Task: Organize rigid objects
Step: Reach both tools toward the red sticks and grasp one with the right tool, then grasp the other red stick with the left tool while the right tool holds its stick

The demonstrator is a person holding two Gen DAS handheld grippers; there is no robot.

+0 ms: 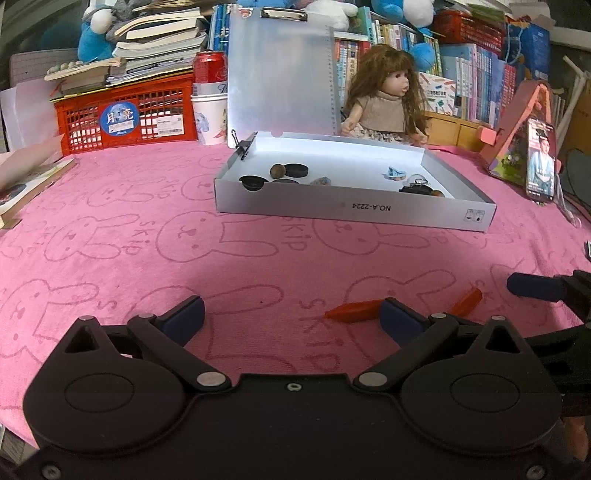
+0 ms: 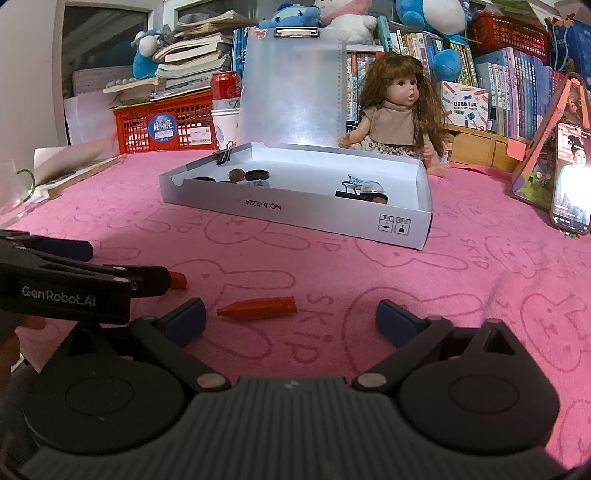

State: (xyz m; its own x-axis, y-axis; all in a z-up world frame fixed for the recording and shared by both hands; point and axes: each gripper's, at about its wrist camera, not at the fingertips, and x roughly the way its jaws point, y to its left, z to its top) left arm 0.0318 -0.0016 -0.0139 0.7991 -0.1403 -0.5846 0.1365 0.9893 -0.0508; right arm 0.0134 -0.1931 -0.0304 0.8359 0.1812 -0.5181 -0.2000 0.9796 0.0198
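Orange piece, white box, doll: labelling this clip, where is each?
orange piece [image 2: 258, 307], right wrist view, mid-body.
white box [image 2: 295, 216], right wrist view, front wall.
doll [image 1: 380, 110], left wrist view, chest.

on the pink cloth [image 2: 406, 280] lie two orange pointed pieces [image 2: 258, 307], and there is one grey shallow box [image 2: 295, 216]. behind it are one doll [image 2: 397, 107], one red crate [image 2: 166, 125], one red can [image 2: 225, 85] and one phone [image 2: 570, 181].

I am working in a cluttered home room: a pink rabbit-print cloth [image 2: 406, 280] covers the table, backed by rows of shelved books [image 2: 517, 85], blue plush toys [image 2: 428, 14] and a long-haired brown-haired doll [image 2: 395, 107].
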